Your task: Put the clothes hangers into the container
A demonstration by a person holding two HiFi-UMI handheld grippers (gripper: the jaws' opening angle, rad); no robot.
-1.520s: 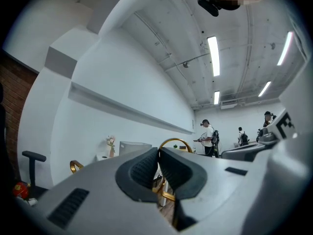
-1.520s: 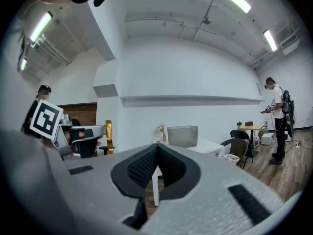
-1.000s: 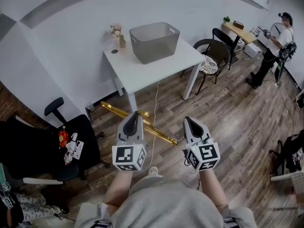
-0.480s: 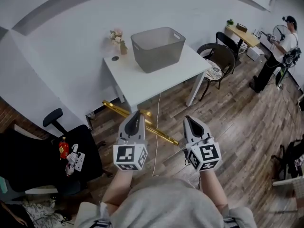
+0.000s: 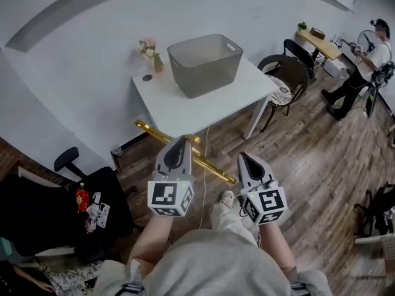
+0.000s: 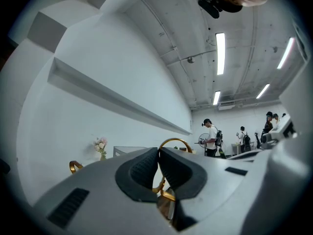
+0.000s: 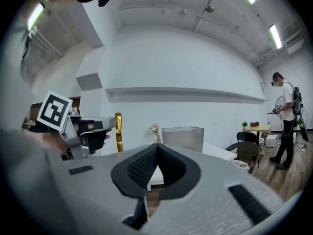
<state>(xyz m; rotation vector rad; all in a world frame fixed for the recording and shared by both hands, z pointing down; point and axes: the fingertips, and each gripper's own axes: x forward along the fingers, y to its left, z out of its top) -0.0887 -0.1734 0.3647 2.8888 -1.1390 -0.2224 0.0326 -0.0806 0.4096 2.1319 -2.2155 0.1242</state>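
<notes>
Gold hanger (image 5: 213, 167) pinched in my left gripper (image 5: 179, 140), bar running 10-to-4; grey basket (image 5: 203, 73) at 12 o'clock, well ahead. Right gripper (image 5: 243, 156) jaws pressed together, empty.

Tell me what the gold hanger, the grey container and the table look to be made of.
Clothes hanger: likely metal or metal-plated, shiny gold, glints along its bar.
Container: probably plastic, smoky grey, semi-translucent, with moulded handle cutouts.
Table: white matte top, perhaps painted or laminated board; cannot tell which.
</notes>
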